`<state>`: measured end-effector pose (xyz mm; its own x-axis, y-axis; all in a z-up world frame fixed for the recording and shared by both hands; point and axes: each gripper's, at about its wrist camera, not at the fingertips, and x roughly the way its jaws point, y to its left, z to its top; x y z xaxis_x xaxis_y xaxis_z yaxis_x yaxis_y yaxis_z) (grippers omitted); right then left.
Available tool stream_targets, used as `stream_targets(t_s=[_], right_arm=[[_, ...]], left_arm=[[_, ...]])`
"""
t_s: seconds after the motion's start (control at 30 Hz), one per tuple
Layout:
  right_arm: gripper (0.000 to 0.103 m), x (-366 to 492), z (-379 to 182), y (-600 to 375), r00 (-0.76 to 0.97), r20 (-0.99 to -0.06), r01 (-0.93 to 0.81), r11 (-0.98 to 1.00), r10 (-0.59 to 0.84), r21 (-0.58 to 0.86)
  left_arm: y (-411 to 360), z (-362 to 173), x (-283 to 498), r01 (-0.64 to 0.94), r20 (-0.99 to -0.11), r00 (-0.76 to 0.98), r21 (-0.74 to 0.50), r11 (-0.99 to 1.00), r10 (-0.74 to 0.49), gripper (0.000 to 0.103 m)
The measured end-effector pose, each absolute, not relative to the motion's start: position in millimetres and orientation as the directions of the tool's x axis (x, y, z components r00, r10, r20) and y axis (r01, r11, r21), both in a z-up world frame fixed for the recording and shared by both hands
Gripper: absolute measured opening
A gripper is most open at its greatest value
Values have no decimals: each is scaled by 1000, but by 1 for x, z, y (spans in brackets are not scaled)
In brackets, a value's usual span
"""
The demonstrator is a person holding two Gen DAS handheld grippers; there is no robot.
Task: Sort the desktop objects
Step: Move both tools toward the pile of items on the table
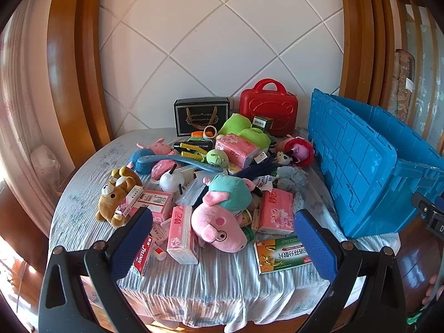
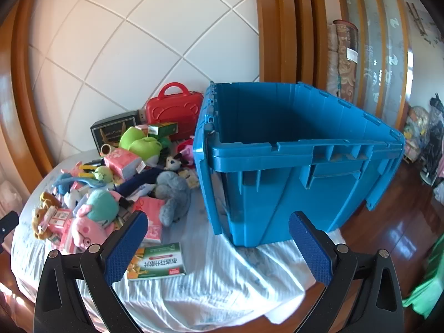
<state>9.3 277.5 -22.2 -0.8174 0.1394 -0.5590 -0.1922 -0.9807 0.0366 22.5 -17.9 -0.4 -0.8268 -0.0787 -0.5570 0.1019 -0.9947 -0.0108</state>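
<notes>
With our left gripper (image 1: 223, 238) and right gripper (image 2: 217, 247) spread empty, we risk snagging neighbours in the crowded centre-frame pile (image 1: 211, 177).

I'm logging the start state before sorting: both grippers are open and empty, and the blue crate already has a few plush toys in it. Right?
Not quite. The blue crate has no toys in what shows of its inside in the right wrist view; the plush toys lie in the pile on the table. The left gripper and right gripper are open and empty.
</notes>
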Motion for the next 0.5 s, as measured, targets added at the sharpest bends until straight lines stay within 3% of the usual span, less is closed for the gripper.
stream_targets(t_s=[0.33,0.5], right_arm=[[103,1,-28,271,-812,-568,-180,-983,134,25],[103,-9,-38,258,-806,-584,-140,-990,100,25]], left_arm=[[-30,-7,22,120,-570,-817,-17,-993,-89,103],[-64,-18,21,203,-612,-774,2,-979,-162,103]])
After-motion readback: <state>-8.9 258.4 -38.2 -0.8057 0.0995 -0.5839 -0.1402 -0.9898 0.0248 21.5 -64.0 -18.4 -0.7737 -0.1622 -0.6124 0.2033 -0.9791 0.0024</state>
